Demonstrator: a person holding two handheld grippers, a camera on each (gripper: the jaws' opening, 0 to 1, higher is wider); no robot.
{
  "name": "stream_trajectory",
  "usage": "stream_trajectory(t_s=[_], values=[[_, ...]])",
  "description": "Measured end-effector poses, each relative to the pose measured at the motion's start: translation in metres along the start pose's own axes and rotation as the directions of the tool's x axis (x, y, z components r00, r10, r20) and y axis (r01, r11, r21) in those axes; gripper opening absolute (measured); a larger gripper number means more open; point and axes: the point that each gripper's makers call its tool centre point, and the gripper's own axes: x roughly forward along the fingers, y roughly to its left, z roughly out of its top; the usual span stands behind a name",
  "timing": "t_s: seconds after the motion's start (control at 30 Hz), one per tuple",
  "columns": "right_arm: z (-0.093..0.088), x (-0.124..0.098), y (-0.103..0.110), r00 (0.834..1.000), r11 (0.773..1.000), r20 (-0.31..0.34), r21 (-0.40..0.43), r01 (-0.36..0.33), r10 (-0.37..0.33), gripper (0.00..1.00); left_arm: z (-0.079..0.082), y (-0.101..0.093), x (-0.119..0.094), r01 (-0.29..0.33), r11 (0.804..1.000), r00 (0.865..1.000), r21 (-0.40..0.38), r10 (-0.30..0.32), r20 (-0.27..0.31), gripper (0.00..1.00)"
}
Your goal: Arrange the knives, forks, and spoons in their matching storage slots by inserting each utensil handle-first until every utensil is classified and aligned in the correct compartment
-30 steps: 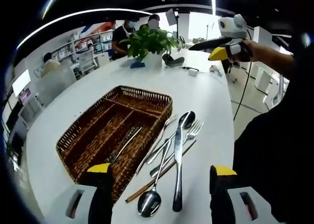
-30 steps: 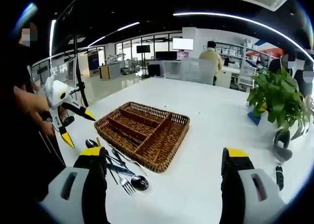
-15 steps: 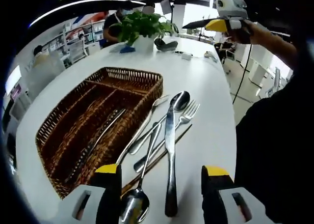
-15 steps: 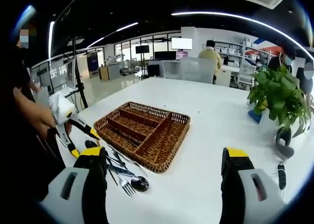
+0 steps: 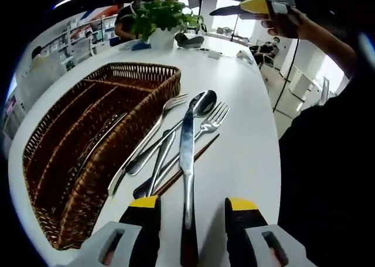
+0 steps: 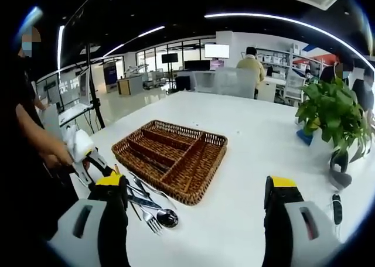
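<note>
Wicker tray [image 5: 88, 132]: brown, divided into long compartments, resting on the white surface [image 5: 246, 138]; serves as landmark. In the left gripper view one utensil [image 5: 96, 147] lies lengthwise in a compartment; its type cannot be told.

Loose cutlery, just beside the tray's long side, overlapping in a heap:
- Knife [image 5: 186, 179]: on top, running from the heap toward the left tongs.
- Spoon [image 5: 202, 103]: bowl at the end far from the left tongs, partly under the knife.
- Two forks [image 5: 214, 116]: tines toward the far end, one leaning against the tray's rim.
- Brown chopstick [image 5: 190, 164]: slanting beneath the heap.

Left tongs [image 5: 190, 211]: jaws spread, yellow-tipped, straddling the knife's near end without pinching it.

Right tongs [image 6: 196, 191]: jaws spread wide, gripping nothing, held above the surface near the tray [image 6: 173, 158]; the heap of cutlery [image 6: 146, 205] lies beside its left jaw.

Potted plant [image 6: 334, 115]: green, on the surface well apart from the tray.

People: several stand or sit beyond the surface's far edge.
</note>
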Motion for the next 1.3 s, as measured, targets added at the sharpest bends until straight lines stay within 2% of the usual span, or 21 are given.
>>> stream_trajectory(t_s=[0.27,0.4,0.47,0.53,0.6,0.67,0.7,0.77,1.0,1.07,1.23,1.3], values=[[-0.001,0.002,0.004,1.000,1.000,-0.005,-0.005,-0.008,0.008,0.99,-0.002,-0.002,0.011,0.014,1.000,1.000,0.020,-0.014,-0.014,0.25],[-0.003,0.001,0.004,1.000,1.000,-0.012,-0.007,-0.009,0.009,0.99,0.003,-0.001,0.012,0.020,1.000,1.000,-0.009,-0.020,0.015,0.17],[-0.004,0.001,0.004,1.000,1.000,-0.014,-0.009,-0.010,0.010,0.99,0.002,-0.002,0.013,0.023,0.999,1.000,0.046,-0.023,0.013,0.13],[-0.003,0.001,0.004,1.000,1.000,-0.014,-0.010,-0.009,0.009,0.99,0.002,-0.003,0.013,0.026,0.999,1.000,0.040,-0.027,0.012,0.12],[-0.002,0.001,0.004,1.000,1.000,-0.015,-0.014,-0.008,0.008,0.99,0.002,-0.003,0.014,0.022,0.997,1.000,0.076,-0.023,0.008,0.12],[-0.002,0.002,0.005,1.000,1.000,-0.013,-0.014,-0.009,0.009,0.99,0.001,-0.002,0.014,0.009,0.996,1.000,0.085,-0.010,0.003,0.07],[-0.002,0.002,0.005,1.000,1.000,-0.014,-0.015,-0.010,0.010,0.99,0.000,0.002,0.013,-0.008,0.996,1.000,0.093,0.008,-0.006,0.07],[-0.002,0.002,0.005,1.000,1.000,-0.018,-0.019,-0.010,0.010,0.99,0.000,0.000,0.013,-0.001,0.997,1.000,0.083,0.001,-0.004,0.07],[-0.003,0.001,0.006,1.000,1.000,-0.021,-0.021,-0.010,0.009,0.99,0.001,0.001,0.013,-0.018,0.993,1.000,0.119,0.019,-0.003,0.05],[-0.003,0.001,0.006,1.000,1.000,-0.020,-0.023,-0.009,0.009,0.99,0.001,0.001,0.014,-0.005,0.996,1.000,0.084,0.004,0.012,0.05],[-0.001,0.001,0.005,1.000,1.000,-0.016,-0.022,-0.008,0.008,0.99,0.000,0.005,0.011,-0.035,0.992,0.999,0.124,0.034,0.007,0.04],[-0.001,0.001,0.005,1.000,1.000,-0.017,-0.025,-0.008,0.008,0.99,0.000,0.005,0.009,-0.029,0.993,1.000,0.118,0.029,0.006,0.03]])
